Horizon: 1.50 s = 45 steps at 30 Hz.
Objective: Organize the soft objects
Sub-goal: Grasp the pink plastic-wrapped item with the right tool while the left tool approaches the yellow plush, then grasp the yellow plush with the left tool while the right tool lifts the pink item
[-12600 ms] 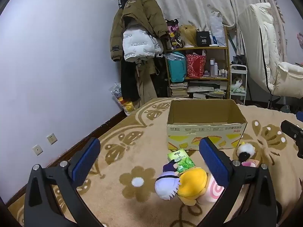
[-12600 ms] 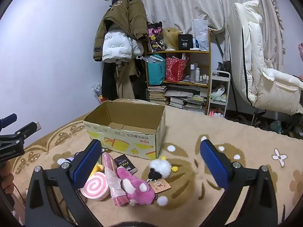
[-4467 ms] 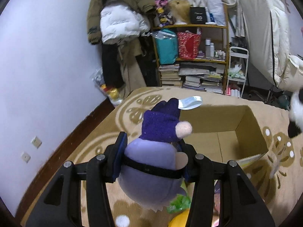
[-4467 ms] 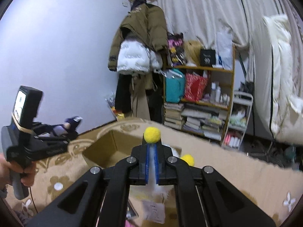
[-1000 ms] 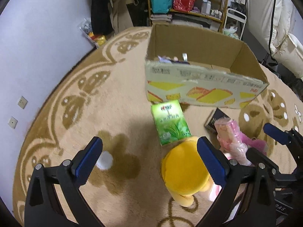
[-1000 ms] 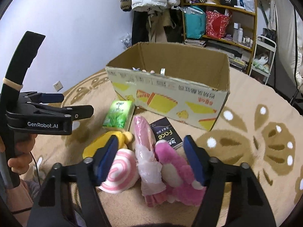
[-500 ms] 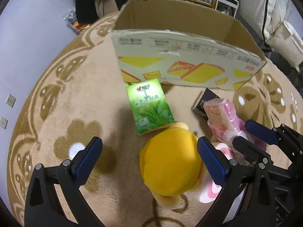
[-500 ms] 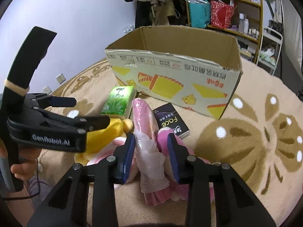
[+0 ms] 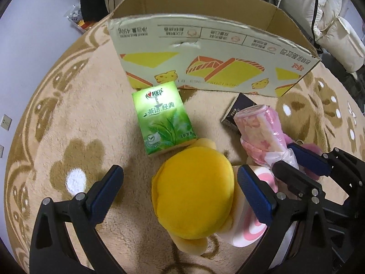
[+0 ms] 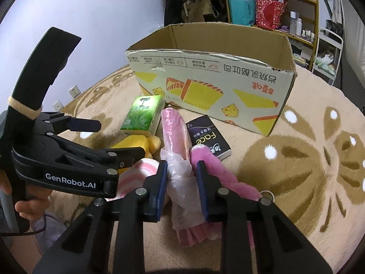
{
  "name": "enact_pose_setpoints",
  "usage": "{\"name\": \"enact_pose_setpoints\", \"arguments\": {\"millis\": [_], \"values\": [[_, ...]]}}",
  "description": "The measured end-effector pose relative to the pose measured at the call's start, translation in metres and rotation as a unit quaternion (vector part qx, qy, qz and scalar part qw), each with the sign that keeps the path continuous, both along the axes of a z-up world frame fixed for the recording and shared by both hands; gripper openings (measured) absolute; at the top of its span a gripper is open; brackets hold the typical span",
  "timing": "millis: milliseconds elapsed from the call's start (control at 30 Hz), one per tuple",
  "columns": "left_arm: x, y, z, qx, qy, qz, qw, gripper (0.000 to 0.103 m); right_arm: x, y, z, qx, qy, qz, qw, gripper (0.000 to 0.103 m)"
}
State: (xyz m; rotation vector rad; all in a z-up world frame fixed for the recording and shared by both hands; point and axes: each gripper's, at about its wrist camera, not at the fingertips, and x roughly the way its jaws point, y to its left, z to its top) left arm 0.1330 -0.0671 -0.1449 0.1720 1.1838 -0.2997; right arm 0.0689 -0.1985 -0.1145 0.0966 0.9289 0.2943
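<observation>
A yellow plush (image 9: 194, 194) lies on the rug between the wide-open fingers of my left gripper (image 9: 180, 189), which hovers over it. A pink wrapped roll (image 10: 176, 137) lies beside it, and my right gripper (image 10: 182, 173) is shut on its plastic-wrapped end. The roll also shows in the left wrist view (image 9: 262, 132). A pink-and-white swirl cushion (image 9: 248, 230) and a pink furry plush (image 10: 219, 178) lie against the roll. The open cardboard box (image 9: 205, 38) stands just behind; its contents are hidden.
A green tissue pack (image 9: 163, 116) and a dark "face" tissue pack (image 10: 209, 140) lie on the rug in front of the box. The patterned beige rug (image 9: 68, 118) spreads to the left. Shelves (image 10: 285, 6) and hanging coats stand behind.
My right gripper has closed from open onto the pink wrapped roll. My left gripper has dropped lower over the yellow plush, still open.
</observation>
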Motion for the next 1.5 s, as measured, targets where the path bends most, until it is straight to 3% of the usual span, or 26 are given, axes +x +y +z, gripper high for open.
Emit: {"name": "enact_pose_setpoints", "arguments": {"millis": [900,1033,1200,1267,1400,1500], "values": [[0.018,0.002,-0.034,-0.023,0.059,0.026,0.9976,0.100,0.002,0.002,-0.008,0.004,0.003,0.000,1.000,0.027],[0.020,0.006,-0.039,-0.027,0.074,0.029,0.9965,0.100,0.003,0.004,-0.010,0.006,0.006,0.005,1.000,0.021],[0.025,0.013,-0.045,-0.037,0.087,0.039,0.9947,0.100,0.005,0.008,-0.013,0.013,0.011,-0.002,1.000,0.021],[0.024,0.013,-0.047,-0.034,0.086,0.038,0.9950,0.098,0.006,0.007,-0.013,0.015,0.011,-0.004,1.000,0.021],[0.021,0.013,-0.045,-0.054,0.093,0.032,0.9936,0.080,0.003,0.010,-0.011,0.000,0.002,-0.009,1.000,0.018],[0.019,0.016,-0.042,-0.063,0.097,0.039,0.9925,0.072,0.003,0.011,-0.008,-0.005,-0.003,-0.009,1.000,0.017]]}}
